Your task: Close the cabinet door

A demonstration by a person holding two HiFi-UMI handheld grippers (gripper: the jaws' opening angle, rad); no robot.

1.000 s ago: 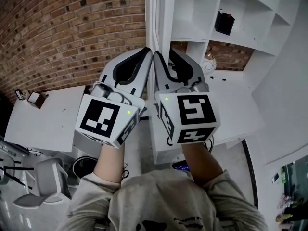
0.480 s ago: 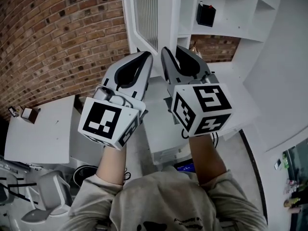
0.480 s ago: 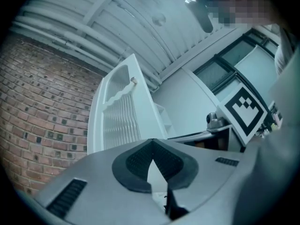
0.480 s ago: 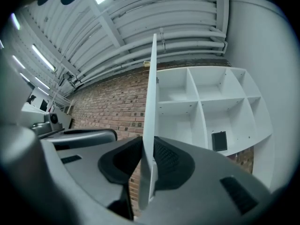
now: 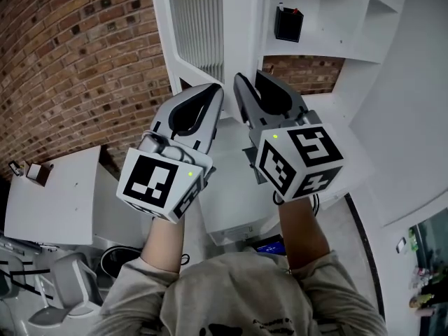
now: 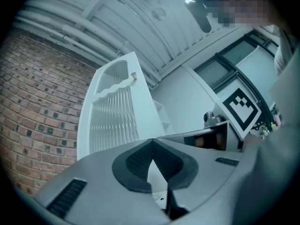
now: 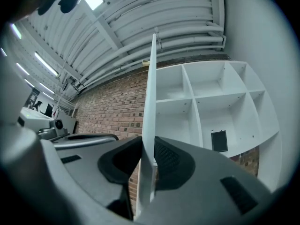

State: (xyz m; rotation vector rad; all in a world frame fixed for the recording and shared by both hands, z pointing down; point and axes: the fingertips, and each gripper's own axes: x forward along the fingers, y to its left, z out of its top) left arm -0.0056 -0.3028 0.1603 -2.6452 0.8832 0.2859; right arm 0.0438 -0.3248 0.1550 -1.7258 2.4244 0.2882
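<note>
The white cabinet door (image 5: pixel 231 26) with a ribbed glass panel stands open in front of the white shelf cabinet (image 5: pixel 336 19). My right gripper (image 5: pixel 243 82) is shut on the door's thin edge (image 7: pixel 150 102), with a pad on each side of it in the right gripper view (image 7: pixel 149 149). My left gripper (image 5: pixel 214 91) is shut with nothing in it and sits just left of the right one, beside the door's outer face. In the left gripper view its tips (image 6: pixel 151 139) meet below the door (image 6: pixel 117 111), whose small knob (image 6: pixel 133 76) shows near the top.
A black box (image 5: pixel 288 22) sits on a cabinet shelf, also seen in the right gripper view (image 7: pixel 218 141). A brick wall (image 5: pixel 84 68) lies left of the door. A white desk (image 5: pixel 49 201) and a chair (image 5: pixel 70 285) stand at lower left, a white counter (image 5: pixel 238 201) below my hands.
The door was edge-on and now shows its ribbed face. Both grippers have moved along with it, and the right jaws have narrowed onto the edge.
</note>
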